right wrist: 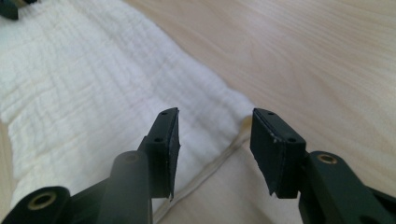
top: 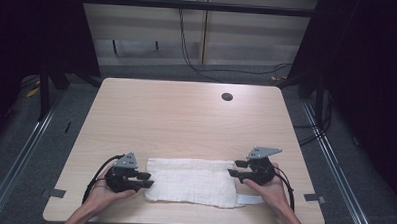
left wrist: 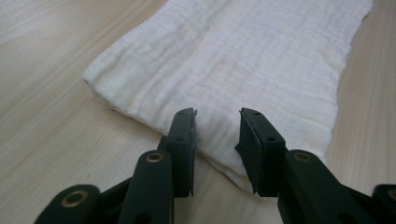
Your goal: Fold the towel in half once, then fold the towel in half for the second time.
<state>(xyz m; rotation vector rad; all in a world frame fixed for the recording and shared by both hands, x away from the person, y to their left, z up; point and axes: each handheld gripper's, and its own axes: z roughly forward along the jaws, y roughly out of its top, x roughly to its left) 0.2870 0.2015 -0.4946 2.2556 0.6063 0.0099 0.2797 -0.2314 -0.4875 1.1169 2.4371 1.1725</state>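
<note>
Lying flat near the person's edge of the tabletop (top: 186,111), a folded white cloth (top: 191,181) stretches with its long axis running left to right, one short end toward each hand. Left gripper (top: 145,179) sits at the left short end; in the left gripper view its fingers (left wrist: 183,140) stand partly open, both above the cloth's edge with fabric visible in the gap, but the pads do not press on it, so nothing is held. Right gripper (top: 233,173) sits at the right short end; in the right gripper view its fingers (right wrist: 163,144) are likewise partly open, straddling the spot where the thick folded layers end and a thinner hemmed flap (top: 249,199) lies flat on the wood. No grip there either. Key relation: cloth lies straight ahead of each pair of fingers, between the two grippers, so each hand is nearest its own end and neither needs to cross over. Judgement: folded bundle looks settled, and the grippers appear free of it; any further fold along the long axis would call for both ends to be pinched again. The round cable hole (top: 227,97) at the far side is well apart from the work.
</note>
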